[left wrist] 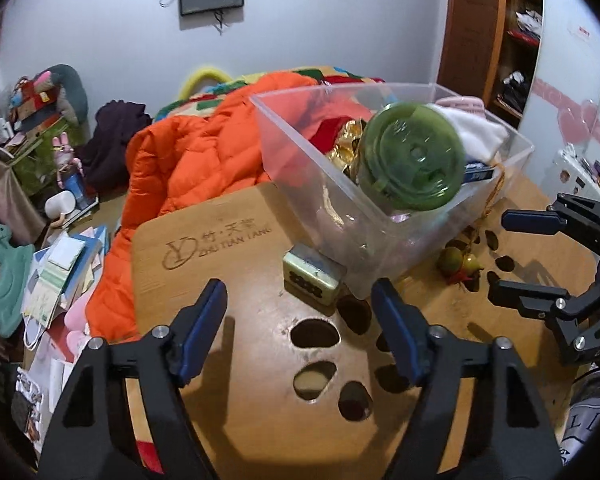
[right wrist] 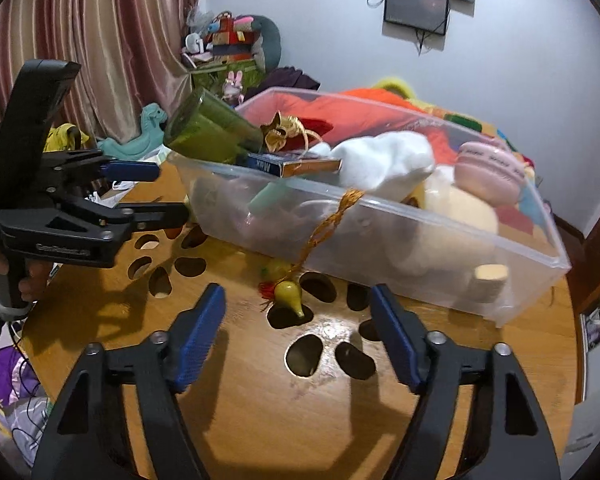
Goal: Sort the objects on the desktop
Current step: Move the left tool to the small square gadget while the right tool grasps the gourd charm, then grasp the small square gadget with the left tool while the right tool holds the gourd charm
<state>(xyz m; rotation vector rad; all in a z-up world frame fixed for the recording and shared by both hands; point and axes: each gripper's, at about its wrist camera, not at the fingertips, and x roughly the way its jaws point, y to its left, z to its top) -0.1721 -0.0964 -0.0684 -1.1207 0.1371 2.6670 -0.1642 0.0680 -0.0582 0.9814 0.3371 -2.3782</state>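
Both claws spread and empty: left gripper (left wrist: 298, 326) hangs over the near table edge, lined up on the small green tin (left wrist: 314, 276) just beside the clear bin (left wrist: 300, 144); I'd grab that next. Right gripper (right wrist: 298, 330) faces the yellow gourd charm (right wrist: 288, 294), whose cord is draped over the bin's rim. Green cup (left wrist: 412, 156) lies tilted on the pile in the bin.

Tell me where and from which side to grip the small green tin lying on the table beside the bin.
Grip the small green tin across its two long sides, descending from above with the left gripper. It lies flat and low, and the clear bin stands close behind it, probably blocking that side.
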